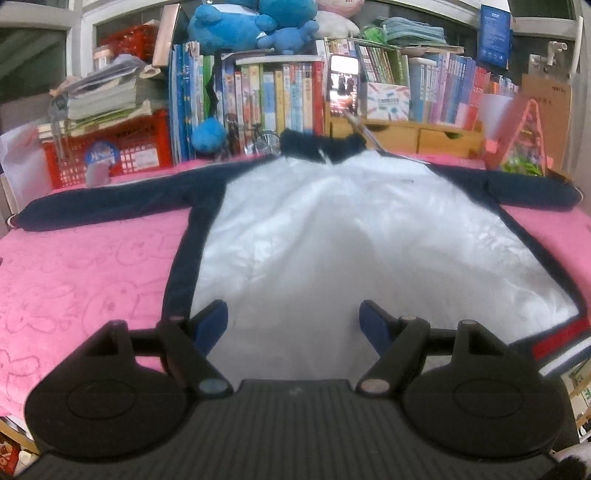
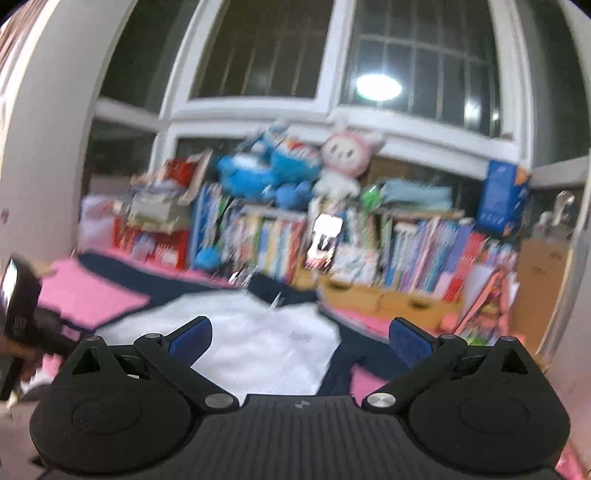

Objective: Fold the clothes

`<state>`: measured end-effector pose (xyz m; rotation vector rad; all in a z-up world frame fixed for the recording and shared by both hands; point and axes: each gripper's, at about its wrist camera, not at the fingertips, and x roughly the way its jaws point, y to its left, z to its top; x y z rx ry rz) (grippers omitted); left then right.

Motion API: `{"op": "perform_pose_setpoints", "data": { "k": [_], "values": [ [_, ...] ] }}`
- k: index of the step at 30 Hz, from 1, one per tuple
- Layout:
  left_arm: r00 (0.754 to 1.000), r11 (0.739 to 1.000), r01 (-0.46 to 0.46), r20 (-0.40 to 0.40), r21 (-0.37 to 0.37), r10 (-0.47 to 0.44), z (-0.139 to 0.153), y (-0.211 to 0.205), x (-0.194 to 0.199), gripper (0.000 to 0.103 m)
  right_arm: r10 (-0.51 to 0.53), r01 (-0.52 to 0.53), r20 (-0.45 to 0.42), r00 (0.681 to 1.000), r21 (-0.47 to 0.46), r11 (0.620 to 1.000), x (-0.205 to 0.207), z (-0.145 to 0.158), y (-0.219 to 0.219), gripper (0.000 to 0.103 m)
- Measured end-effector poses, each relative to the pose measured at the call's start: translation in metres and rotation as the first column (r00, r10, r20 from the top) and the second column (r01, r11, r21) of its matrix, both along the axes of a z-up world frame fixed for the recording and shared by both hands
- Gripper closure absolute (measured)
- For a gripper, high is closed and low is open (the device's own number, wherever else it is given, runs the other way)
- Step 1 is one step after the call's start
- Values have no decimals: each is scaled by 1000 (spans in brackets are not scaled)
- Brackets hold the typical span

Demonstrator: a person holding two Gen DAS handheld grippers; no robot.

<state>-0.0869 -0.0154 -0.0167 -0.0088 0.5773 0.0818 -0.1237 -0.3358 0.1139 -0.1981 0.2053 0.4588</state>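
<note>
A white jacket (image 1: 332, 236) with navy sleeves, navy collar and a red-and-white striped hem lies spread flat, back up, on a pink blanket (image 1: 74, 280). Both sleeves stretch out sideways. My left gripper (image 1: 293, 321) hovers open over the jacket's near hem, left of centre, nothing between its blue pads. In the blurred right wrist view the same jacket (image 2: 251, 343) lies ahead and below. My right gripper (image 2: 301, 338) stands wide open above it, holding nothing. The left gripper's body (image 2: 18, 314), held by a hand, shows at that view's left edge.
Behind the blanket runs a row of books (image 1: 280, 96) with blue plush toys (image 1: 251, 22) on top, a red crate (image 1: 122, 147) at the left, wooden drawers (image 1: 417, 136) and a phone on a stand (image 1: 344, 85). A pink triangular toy (image 1: 524, 140) stands at the right.
</note>
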Motion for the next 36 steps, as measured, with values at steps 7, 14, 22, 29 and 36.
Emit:
{"op": "perform_pose_setpoints", "data": {
  "k": [7, 14, 22, 29, 36],
  "values": [
    [998, 997, -53, 17, -60, 54, -17, 6, 1, 22, 30, -25, -46, 998, 121, 992, 20, -92, 91, 0],
    [995, 997, -70, 69, -17, 71, -32, 10, -8, 19, -8, 23, -118, 993, 124, 992, 37, -146, 139, 1],
    [991, 996, -74, 113, 44, 68, -42, 13, -16, 19, -117, 120, -53, 992, 65, 991, 30, -163, 127, 1],
    [976, 984, -172, 144, 39, 165, -45, 44, -32, 11, -320, 329, -92, 943, 112, 938, 47, -167, 54, 1],
    [962, 973, -227, 166, 38, 218, -31, 59, -49, 12, -149, 174, 185, 971, -122, 977, -19, -151, 86, 1]
  ]
}}
